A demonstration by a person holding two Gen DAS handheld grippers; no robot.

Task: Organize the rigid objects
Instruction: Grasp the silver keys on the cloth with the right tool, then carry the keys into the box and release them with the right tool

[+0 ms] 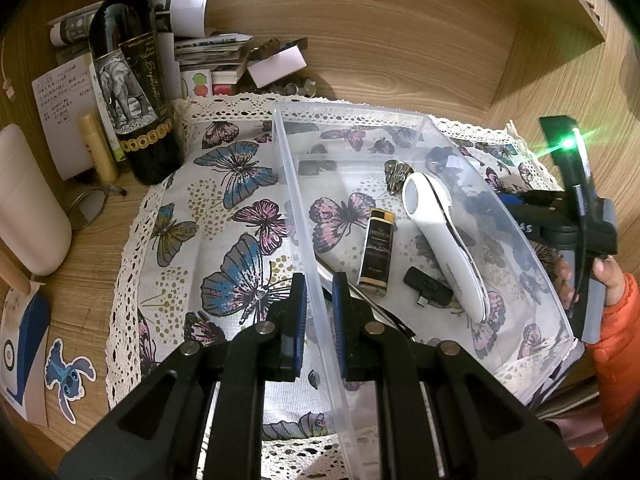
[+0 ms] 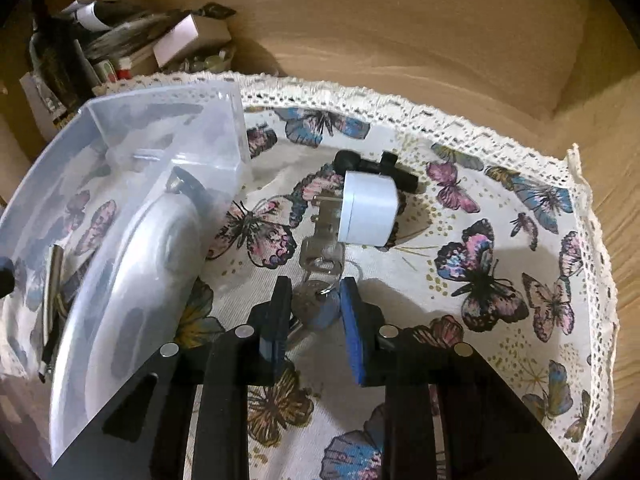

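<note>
The left gripper (image 1: pixel 319 304) is clamped on the near wall of a clear plastic bin (image 1: pixel 294 208), 1 blue pad outside the wall and 1 inside. The bin sits on a butterfly-print cloth (image 1: pixel 224 216) with a lace edge, spread over a wooden desk (image 1: pixel 420 56). Inside the bin, from 9 to 3 o'clock, lie a thin metal rod (image 1: pixel 360 292), a small dark bottle with a gold cap (image 1: pixel 376 254), a little black adapter (image 1: pixel 427 291) and a long white handheld device (image 1: pixel 444 240). The device lies just beside the adapter; whether they touch is hard to tell.

At 10 o'clock from the bin a dark wine bottle (image 1: pixel 128 80) with an elephant label stands upright, with a yellow tube (image 1: pixel 98 148) just beside it and a stack of papers (image 1: pixel 208 52) behind. At 3 o'clock a hand in an orange sleeve (image 1: pixel 608 280) holds the other tool outside the bin's far wall.

The right gripper (image 2: pixel 314 308) is down on the cloth at 3 o'clock from the bin, and its pads are closed on a bunch of keys (image 2: pixel 316 304). The picture is soft here, so the keys show only as round metal shapes and a ring. At 12 o'clock from the keys lies a white plug (image 2: pixel 370 216) with its prongs pointing to 9 o'clock, and a black plastic part (image 2: pixel 376 166) lies just behind it.
</note>
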